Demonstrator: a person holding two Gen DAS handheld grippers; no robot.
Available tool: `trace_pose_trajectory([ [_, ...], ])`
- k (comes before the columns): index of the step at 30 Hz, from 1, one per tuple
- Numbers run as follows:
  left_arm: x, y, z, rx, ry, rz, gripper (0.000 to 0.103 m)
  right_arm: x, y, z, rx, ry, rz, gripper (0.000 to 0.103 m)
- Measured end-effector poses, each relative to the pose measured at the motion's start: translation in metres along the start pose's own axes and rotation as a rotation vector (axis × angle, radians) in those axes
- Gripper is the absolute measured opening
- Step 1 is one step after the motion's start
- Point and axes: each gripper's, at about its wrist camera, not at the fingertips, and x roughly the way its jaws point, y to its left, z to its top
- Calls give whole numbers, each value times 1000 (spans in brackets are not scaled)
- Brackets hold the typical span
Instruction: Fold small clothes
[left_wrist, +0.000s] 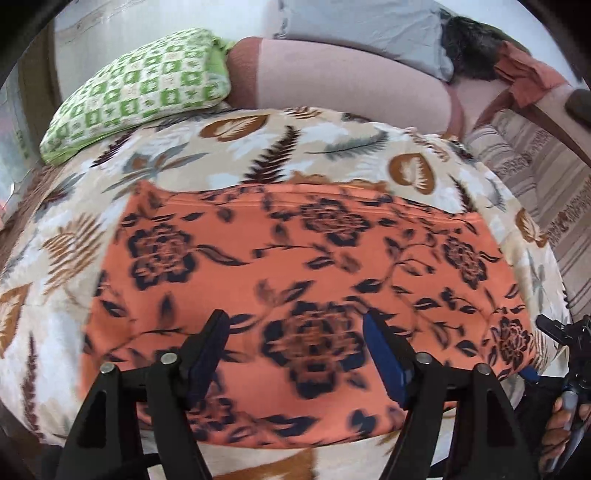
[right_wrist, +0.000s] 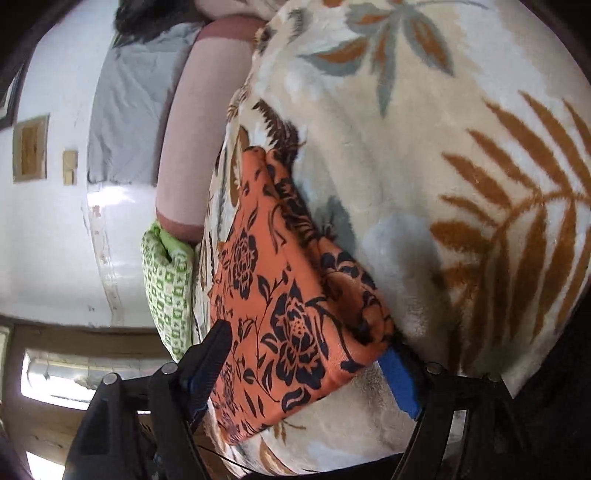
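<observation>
An orange cloth with dark flower print (left_wrist: 295, 266) lies spread flat on a cream blanket with leaf patterns (left_wrist: 221, 155). My left gripper (left_wrist: 295, 332) hovers open over the cloth's near part, fingers wide apart, holding nothing. My right gripper (right_wrist: 306, 343) is rolled sideways at the cloth's right corner (right_wrist: 295, 314); its jaws stand wide apart with the lifted, bunched corner of the cloth between them. The right gripper also shows in the left wrist view (left_wrist: 565, 350) at the cloth's right edge.
A green-and-white patterned pillow (left_wrist: 140, 88) lies at the back left. A pink bolster (left_wrist: 332, 74) and a grey pillow (left_wrist: 369, 26) lie behind the blanket. A striped cushion (left_wrist: 535, 166) sits at the right, with rust cloth (left_wrist: 524, 70) on a wooden frame.
</observation>
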Motion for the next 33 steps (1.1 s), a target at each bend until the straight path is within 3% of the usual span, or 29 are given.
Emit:
trace_pose_trajectory([
  [2,17,-17,-5,54,30,7,76,1,2,0,-13,-8,-9,82],
  [4,46,-31,-15,133,92,76,77,5,3,0,-4,-11,-10,82],
  [6,44,-34,-17,136,48,98,78,8,5,1,3,-12,-18,82],
  [8,32,-32,-11,105,47,61,78,9,10,2,-23,-12,-37,80],
  [11,9,-32,-6,109,-57,53,78,11,15,1,-41,-18,-55,80],
  [13,29,-33,-10,134,14,75,78,17,16,1,-58,-25,-87,79],
  [14,48,-33,-17,143,99,66,80,19,18,1,-72,-24,-100,76],
  [15,50,-30,-21,141,36,67,85,21,23,1,-117,-23,-130,62],
  [16,49,-30,-22,156,23,69,85,25,32,2,-180,-8,-164,44],
  [17,45,-26,-19,137,30,51,85,29,38,3,-210,12,-184,13],
  [20,19,-1,-11,30,11,-64,84,31,80,-5,-376,-11,-255,13],
  [22,-7,25,-7,-46,-67,-70,84,31,124,-21,-513,-42,-258,13],
  [26,-75,118,-15,-297,-229,-41,84,58,238,-93,-847,-48,-211,13],
  [30,-117,206,-42,-508,-326,68,84,117,300,-182,-1065,61,-168,13],
  [33,-125,252,-65,-600,-311,122,84,191,300,-244,-1150,254,-190,13],
])
